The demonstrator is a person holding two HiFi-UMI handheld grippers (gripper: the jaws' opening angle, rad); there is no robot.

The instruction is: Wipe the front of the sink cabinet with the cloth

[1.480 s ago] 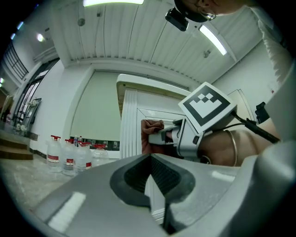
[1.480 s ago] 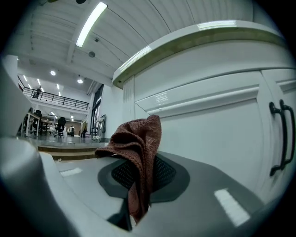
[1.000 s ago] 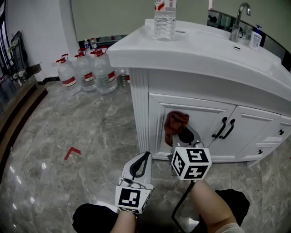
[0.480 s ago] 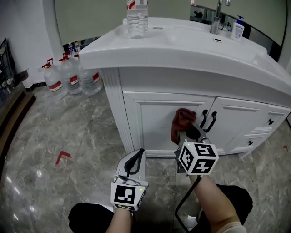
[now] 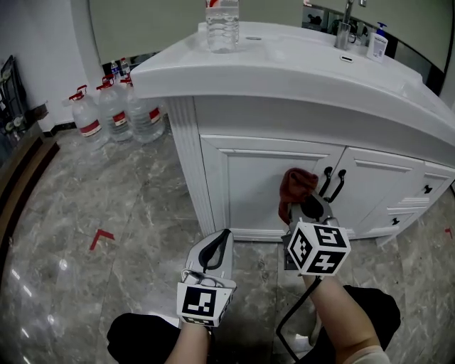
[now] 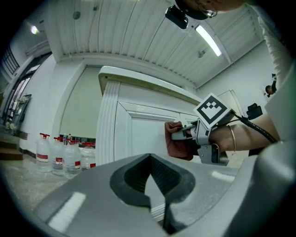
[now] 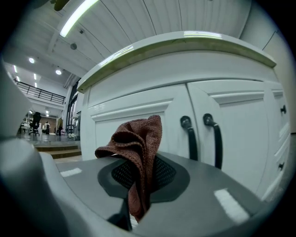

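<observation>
The brown cloth (image 5: 295, 186) was clamped between the closed jaws of the right tool (image 5: 307, 207), its bunched upper part standing above them; it was held at the left door of the white sink cabinet (image 5: 245, 178), just beside the pair of black handles (image 5: 331, 183); whether the door was touched could not be told; the left tool (image 5: 216, 253) was held lower, apart from the cabinet, its jaws pressed together on nothing; a clear bottle (image 5: 222, 21) was seen standing on the tabletop (image 5: 298, 64) above.
</observation>
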